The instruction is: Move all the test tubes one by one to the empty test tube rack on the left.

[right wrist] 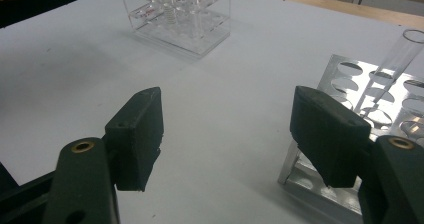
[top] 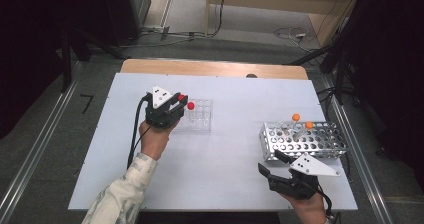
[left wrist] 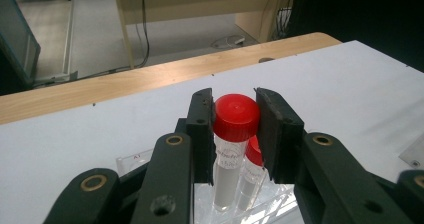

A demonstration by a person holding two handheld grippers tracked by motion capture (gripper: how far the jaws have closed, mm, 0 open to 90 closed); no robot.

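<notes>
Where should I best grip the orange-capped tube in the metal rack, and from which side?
Probably just under the cap, coming from above: the orange-capped tube leans in the metal rack, its lower part sits inside the holes, and the open right gripper is nearby.

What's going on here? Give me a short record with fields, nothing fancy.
Left gripper: shut on a red-capped tube, held upright over the clear rack
Second red-capped tube: standing in the clear rack just behind the held one
Right gripper: open, holding nothing, beside the metal rack
Metal rack: holds two orange-capped tubes
Table: white top, both racks standing on it
</notes>
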